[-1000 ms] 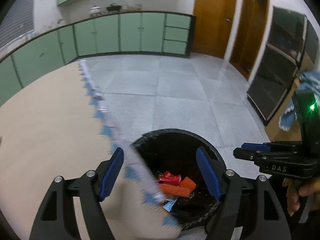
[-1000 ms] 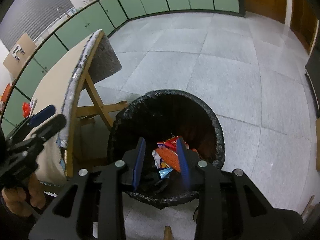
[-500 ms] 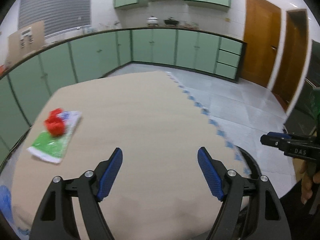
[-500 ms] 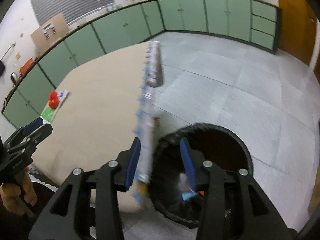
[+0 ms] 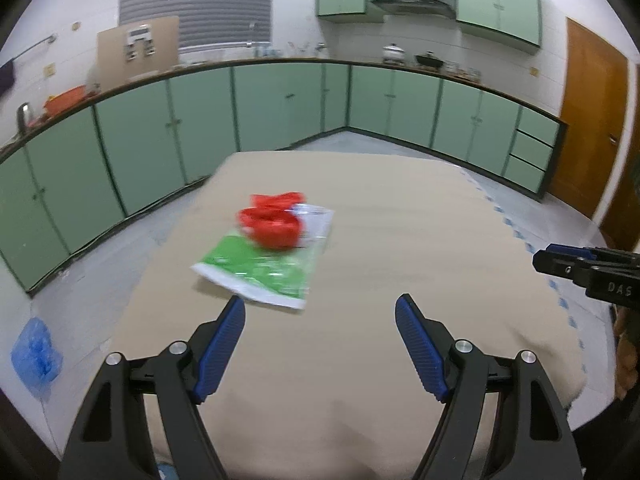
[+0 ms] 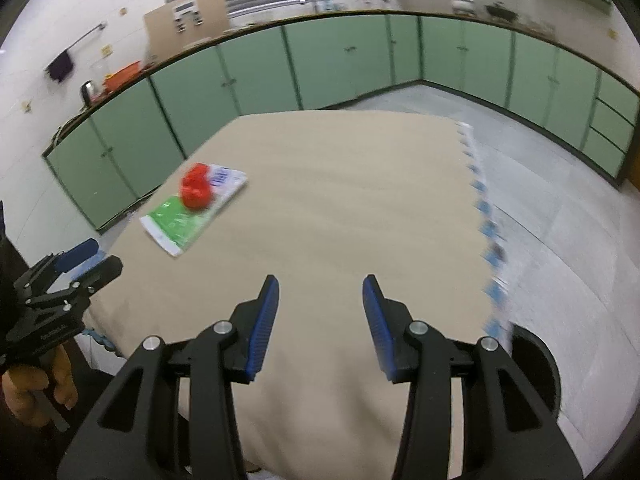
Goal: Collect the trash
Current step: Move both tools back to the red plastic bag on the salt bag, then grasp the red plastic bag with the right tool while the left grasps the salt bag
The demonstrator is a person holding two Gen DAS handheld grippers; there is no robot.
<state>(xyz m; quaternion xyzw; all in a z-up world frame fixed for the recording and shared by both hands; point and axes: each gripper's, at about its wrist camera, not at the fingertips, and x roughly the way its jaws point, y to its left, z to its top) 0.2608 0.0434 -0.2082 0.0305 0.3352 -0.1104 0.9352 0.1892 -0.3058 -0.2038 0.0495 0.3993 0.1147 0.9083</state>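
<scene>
Fingers (image 5: 420, 348) both grippers spread, empty; red/green wrappers (image 5: 268, 256) near table (image 5: 400, 232) far-left edge, rest bare.

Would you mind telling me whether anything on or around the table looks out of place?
Yes: a crumpled red wrapper lies on a green-and-white packet on the otherwise bare table, and a crumpled blue bag lies on the floor left of it.
</scene>
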